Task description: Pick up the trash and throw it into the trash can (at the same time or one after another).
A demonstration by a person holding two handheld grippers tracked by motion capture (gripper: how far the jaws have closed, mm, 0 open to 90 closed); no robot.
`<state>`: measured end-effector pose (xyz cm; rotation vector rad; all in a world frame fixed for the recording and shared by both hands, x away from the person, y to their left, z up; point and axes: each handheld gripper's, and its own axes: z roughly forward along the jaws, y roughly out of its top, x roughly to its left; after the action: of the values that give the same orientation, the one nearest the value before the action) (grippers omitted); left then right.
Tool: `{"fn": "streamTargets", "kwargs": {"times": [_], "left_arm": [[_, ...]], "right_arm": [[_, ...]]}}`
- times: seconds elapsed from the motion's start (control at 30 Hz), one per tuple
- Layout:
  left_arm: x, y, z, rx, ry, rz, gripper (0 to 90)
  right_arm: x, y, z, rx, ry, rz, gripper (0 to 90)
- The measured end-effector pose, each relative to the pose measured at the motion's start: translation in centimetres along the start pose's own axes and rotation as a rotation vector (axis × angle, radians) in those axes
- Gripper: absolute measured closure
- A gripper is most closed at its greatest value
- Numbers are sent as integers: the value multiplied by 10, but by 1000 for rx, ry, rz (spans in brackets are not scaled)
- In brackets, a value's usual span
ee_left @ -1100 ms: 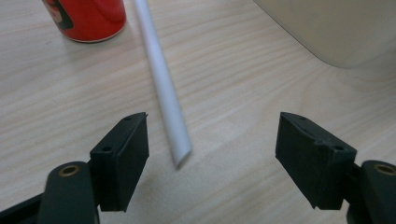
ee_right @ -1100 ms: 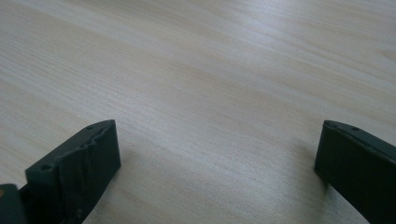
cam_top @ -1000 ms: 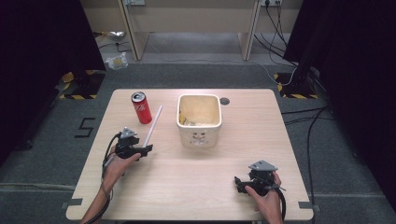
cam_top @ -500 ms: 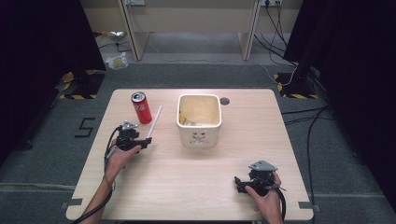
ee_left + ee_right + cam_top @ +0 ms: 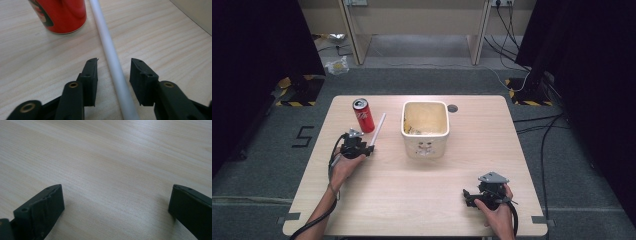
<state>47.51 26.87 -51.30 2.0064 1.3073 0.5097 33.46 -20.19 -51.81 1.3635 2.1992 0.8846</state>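
White tube (image 5: 110, 53) lies flat on the table (image 5: 422, 195), just right of the red can (image 5: 363, 115) and left of the cream bin (image 5: 425, 129); we see its near end between the parted jaws of the left gripper (image 5: 113, 66), which straddle it without contact. We hold the right gripper (image 5: 116, 200) low over bare wood at the near right, jaws wide apart.

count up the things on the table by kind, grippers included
red soda can: 1
white straw: 1
cream square tub: 1
handheld grippers: 2, the left gripper open astride the straw, the right gripper open over bare table
total: 5
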Motion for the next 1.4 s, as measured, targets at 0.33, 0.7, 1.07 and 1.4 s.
{"fn": "streamTargets", "kwargs": {"times": [0.33, 0.7, 1.07, 1.4], "left_arm": [[-8, 4, 2, 12, -1, 37, 779], [-9, 7, -3, 9, -24, 35, 793], [-9, 19, -29, -47, -42, 47, 794], [-13, 32, -54, -102, -56, 74, 794]], "right_arm": [[0, 0, 0, 0, 3, -3, 3], [0, 0, 0, 0, 3, -6, 3], [0, 0, 0, 0, 2, -6, 3], [0, 0, 0, 0, 2, -5, 3]]}}
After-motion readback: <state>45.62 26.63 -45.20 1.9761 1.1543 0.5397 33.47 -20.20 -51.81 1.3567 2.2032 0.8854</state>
